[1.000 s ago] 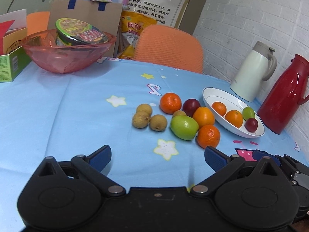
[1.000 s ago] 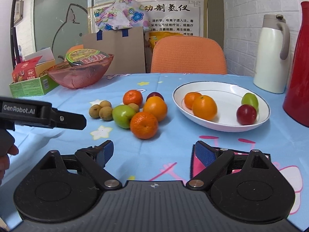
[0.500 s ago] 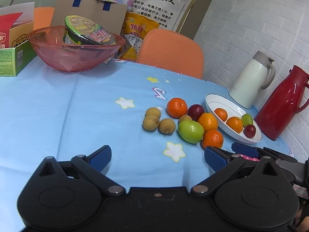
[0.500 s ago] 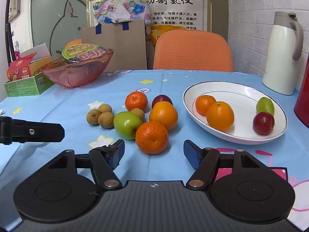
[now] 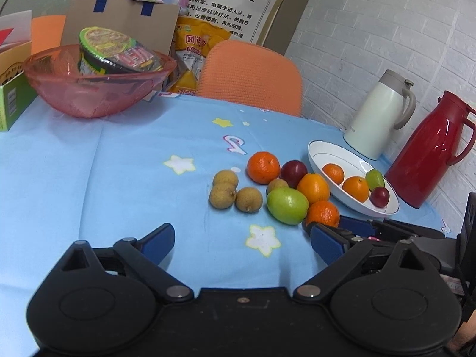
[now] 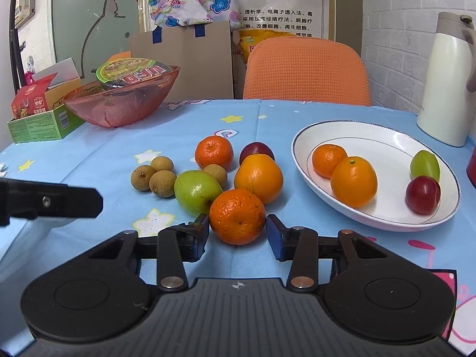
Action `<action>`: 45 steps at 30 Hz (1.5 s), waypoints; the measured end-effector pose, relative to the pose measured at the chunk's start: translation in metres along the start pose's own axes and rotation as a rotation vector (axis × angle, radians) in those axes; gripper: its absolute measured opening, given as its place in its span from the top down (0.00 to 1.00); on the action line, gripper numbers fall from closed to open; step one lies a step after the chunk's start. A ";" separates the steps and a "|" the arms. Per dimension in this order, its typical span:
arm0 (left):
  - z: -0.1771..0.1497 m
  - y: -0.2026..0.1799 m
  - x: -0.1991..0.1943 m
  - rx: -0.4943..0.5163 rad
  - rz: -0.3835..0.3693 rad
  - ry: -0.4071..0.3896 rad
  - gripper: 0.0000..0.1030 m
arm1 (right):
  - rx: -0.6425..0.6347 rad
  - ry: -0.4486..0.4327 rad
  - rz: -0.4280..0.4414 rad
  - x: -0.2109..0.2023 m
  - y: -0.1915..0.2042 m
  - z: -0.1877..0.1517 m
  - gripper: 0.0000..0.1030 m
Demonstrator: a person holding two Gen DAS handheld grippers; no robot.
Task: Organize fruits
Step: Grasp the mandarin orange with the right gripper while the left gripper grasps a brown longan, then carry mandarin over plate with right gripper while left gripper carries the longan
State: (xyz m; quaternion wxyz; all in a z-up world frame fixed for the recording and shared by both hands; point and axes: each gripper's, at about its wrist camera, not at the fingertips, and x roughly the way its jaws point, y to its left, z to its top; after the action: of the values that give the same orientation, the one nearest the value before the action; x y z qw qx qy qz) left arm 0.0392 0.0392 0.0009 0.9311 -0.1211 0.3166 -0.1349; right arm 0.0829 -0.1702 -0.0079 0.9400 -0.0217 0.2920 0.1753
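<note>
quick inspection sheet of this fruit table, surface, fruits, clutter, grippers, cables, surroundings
surface: blue tablecloth with star prints.
job's things: white plate holds two oranges, a green fruit and a red plum; loose beside it are the near orange, two more oranges, green apple, a plum, four longans.
clutter: pink bowl with a noodle cup, green box, white jug, red jug.
grippers: right gripper jaws closing around the near orange, pads not clearly touching; left gripper open, holding nothing.
cables: nothing seen.
surroundings: orange chair, brick wall, poster.
</note>
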 end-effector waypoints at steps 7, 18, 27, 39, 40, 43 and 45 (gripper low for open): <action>0.023 0.009 0.026 -0.012 -0.001 0.035 0.00 | 0.016 -0.026 0.024 -0.012 -0.001 -0.006 0.32; 0.043 0.030 0.065 -0.137 -0.046 0.126 0.33 | 0.044 -0.025 0.034 -0.025 -0.009 -0.020 0.31; 0.039 0.044 0.060 -0.186 -0.076 0.131 0.34 | 0.036 -0.030 0.032 -0.025 -0.009 -0.022 0.31; 0.043 0.031 0.072 -0.117 -0.055 0.149 0.31 | 0.034 -0.022 0.031 -0.025 -0.009 -0.020 0.31; 0.043 0.031 0.073 -0.123 -0.056 0.149 0.31 | 0.034 -0.021 0.030 -0.025 -0.009 -0.019 0.31; 0.044 0.032 0.074 -0.126 -0.055 0.148 0.31 | 0.031 -0.020 0.027 -0.024 -0.009 -0.018 0.31; 0.044 0.032 0.074 -0.124 -0.055 0.147 0.31 | 0.028 -0.019 0.025 -0.023 -0.009 -0.018 0.31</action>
State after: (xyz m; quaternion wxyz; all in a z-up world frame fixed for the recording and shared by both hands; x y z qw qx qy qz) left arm 0.1285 0.0505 -0.0166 0.8920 -0.1769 0.3883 -0.1493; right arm 0.0580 -0.1884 -0.0106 0.9406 -0.0031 0.2857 0.1832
